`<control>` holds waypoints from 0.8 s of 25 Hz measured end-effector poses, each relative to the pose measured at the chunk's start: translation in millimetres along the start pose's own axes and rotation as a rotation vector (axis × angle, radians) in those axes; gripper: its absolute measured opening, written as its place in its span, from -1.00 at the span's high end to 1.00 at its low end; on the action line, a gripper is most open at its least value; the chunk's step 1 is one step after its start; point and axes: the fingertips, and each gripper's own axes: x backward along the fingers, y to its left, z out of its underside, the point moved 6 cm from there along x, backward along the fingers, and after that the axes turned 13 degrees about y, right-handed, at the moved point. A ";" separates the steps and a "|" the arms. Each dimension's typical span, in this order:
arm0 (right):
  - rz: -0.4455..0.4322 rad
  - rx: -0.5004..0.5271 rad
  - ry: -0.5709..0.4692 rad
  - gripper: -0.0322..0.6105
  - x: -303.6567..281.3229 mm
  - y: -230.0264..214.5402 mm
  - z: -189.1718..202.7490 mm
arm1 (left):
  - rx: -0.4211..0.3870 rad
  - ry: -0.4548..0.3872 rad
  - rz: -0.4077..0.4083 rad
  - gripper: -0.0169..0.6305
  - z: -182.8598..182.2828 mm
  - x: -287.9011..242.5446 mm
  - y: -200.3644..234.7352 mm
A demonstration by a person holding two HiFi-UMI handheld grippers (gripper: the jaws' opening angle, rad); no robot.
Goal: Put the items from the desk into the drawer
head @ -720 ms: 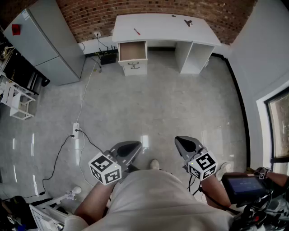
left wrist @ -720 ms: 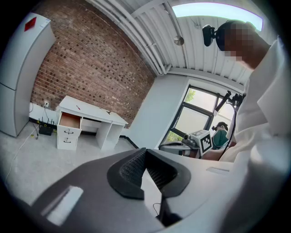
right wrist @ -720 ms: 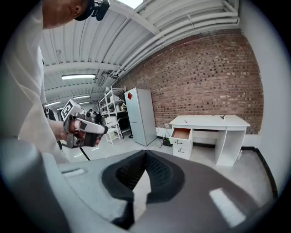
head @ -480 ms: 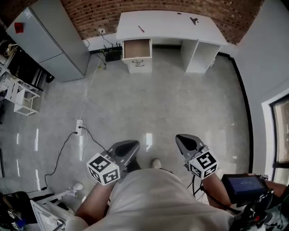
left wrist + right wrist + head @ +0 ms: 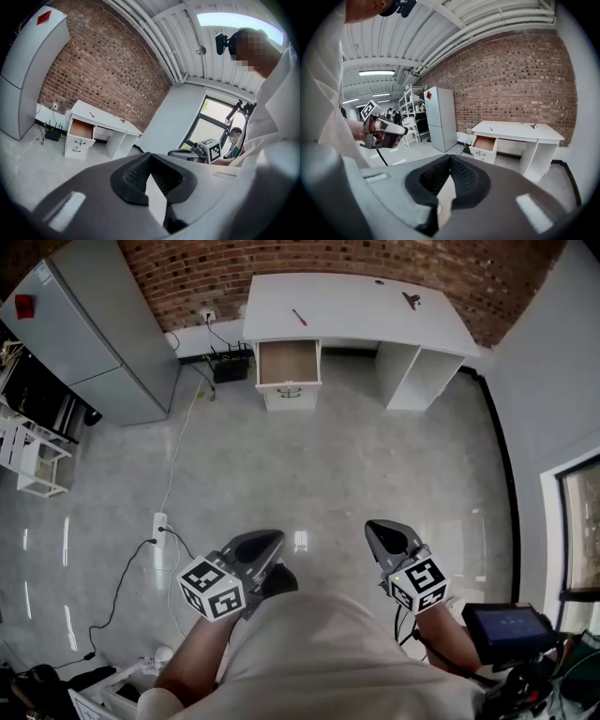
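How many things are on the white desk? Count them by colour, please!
Red: 1, the pen
Black: 1, a small clip-like thing
Total: 2, leaving out a tiny dark speck too small to tell.

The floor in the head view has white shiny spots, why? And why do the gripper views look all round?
Head view: the glossy floor mirrors lights as white glare streaks. Left gripper view and right gripper view: wide-angle lenses curve the brick wall and leave black corners.
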 end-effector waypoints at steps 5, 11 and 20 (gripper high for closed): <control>0.036 0.024 -0.003 0.79 -66.3 -10.2 -79.5 | -0.103 0.020 0.040 0.92 -66.1 10.6 68.6; 0.044 0.024 -0.008 0.75 -161.9 -16.2 -160.8 | -0.138 0.033 0.047 0.78 -114.9 36.8 156.7; 0.025 0.069 0.077 0.74 -277.3 -87.8 -242.7 | -0.027 -0.017 -0.044 0.75 -156.2 45.0 254.8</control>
